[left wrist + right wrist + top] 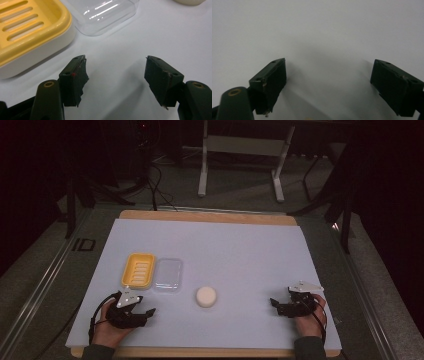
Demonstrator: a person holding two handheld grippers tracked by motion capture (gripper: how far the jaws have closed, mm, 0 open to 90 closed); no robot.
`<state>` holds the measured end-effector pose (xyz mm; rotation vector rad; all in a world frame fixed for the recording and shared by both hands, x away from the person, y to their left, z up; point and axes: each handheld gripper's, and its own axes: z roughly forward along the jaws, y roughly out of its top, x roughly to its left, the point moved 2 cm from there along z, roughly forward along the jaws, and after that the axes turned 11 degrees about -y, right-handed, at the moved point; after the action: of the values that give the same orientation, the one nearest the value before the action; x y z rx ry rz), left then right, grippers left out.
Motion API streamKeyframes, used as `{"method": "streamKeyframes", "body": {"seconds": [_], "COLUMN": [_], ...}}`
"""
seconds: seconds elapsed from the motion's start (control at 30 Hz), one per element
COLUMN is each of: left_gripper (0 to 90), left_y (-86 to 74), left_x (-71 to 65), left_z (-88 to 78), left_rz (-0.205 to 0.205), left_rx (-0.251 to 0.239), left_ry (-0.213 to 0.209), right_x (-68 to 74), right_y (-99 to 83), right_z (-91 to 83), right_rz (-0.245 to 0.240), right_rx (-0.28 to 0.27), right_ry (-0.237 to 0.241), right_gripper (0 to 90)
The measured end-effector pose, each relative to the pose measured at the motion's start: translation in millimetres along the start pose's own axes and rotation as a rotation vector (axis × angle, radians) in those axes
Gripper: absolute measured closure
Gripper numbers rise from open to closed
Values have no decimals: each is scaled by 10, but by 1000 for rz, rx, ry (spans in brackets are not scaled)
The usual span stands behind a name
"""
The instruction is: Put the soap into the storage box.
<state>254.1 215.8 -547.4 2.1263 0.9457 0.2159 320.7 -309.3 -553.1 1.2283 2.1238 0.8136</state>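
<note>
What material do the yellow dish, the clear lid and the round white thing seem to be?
Dish: smooth moulded plastic, probably; slotted yellow tray over a cream base. Lid: clear glossy plastic, with bright reflections. Round thing: matte, off-white, perhaps soap; the look leaves it open.

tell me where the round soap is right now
In the high view the round soap lies on the white table cover, near the front and left of centre, just right of the clear lid and apart from it, between both open tools.
</note>
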Motion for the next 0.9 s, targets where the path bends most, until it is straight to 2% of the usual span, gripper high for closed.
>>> {"method": "streamKeyframes", "body": {"seconds": [0.1, 0.13, 0.2, 0.27, 0.37, 0.5, 0.8, 0.9], "left_gripper": [345, 345, 350, 368, 365, 363, 349, 349], "left_y": [16, 16, 43, 70, 127, 205, 383, 444], "left_x": [-2, -2, -2, -10, -29, -29, -39, -56], "left_z": [-25, -25, -47, -62, -77, -87, -56, -20], "left_rz": [2, 2, 6, 18, 57, 98, 157, 186], "left_rx": [3, 3, 13, 13, 42, 77, 93, 105], "left_ry": [-7, -7, -17, -27, -33, -37, -40, -61], "right_x": [12, 12, 61, 60, 45, 50, 51, 53], "right_y": [-10, -10, -31, -37, -42, -43, -46, -46], "right_z": [-25, -25, -93, -108, -124, -124, -132, -131], "right_rz": [1, 1, -46, -42, -28, -33, -35, -40], "right_rx": [-29, -29, -101, -122, -136, -134, -147, -147], "right_ry": [-39, -39, -71, -63, -56, -55, -41, -41], "right_gripper": [166, 166, 214, 213, 213, 213, 226, 226]}}
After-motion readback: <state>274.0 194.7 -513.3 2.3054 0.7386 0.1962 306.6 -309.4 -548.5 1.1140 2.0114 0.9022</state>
